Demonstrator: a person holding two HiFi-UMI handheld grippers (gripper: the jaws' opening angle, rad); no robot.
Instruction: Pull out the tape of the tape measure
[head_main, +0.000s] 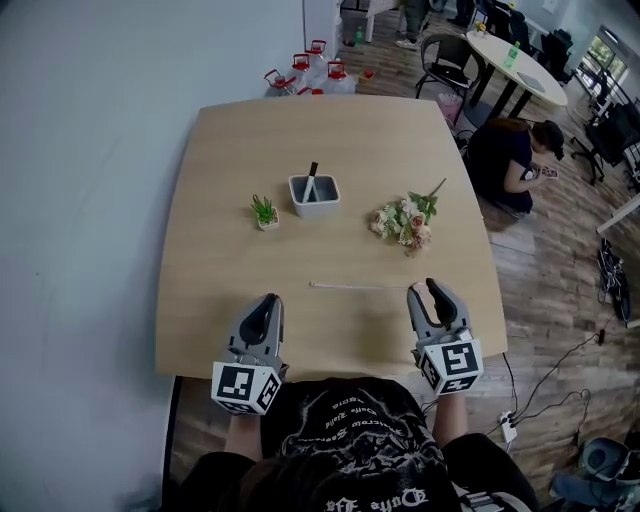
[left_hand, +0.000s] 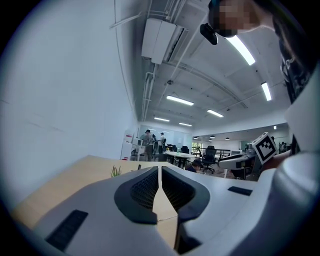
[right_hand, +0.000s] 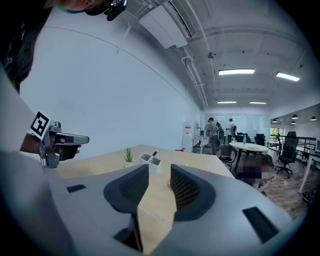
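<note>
Left gripper (head_main: 268, 302) is closed on nothing and right gripper (head_main: 424, 290) is half open, empty. A thin strip (head_main: 355, 286) (seemingly the tape) lies on the tabletop (head_main: 330, 130) just ahead, between them. Pulling looks finished.

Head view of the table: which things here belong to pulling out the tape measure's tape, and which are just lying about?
For the job:
- thin pale strip lying flat, probably the tape; no case can be made out
- left claw, shut, empty
- right claw, open, empty

Lying about:
- small potted plant
- white holder with a dark tool
- bunch of flowers
</note>
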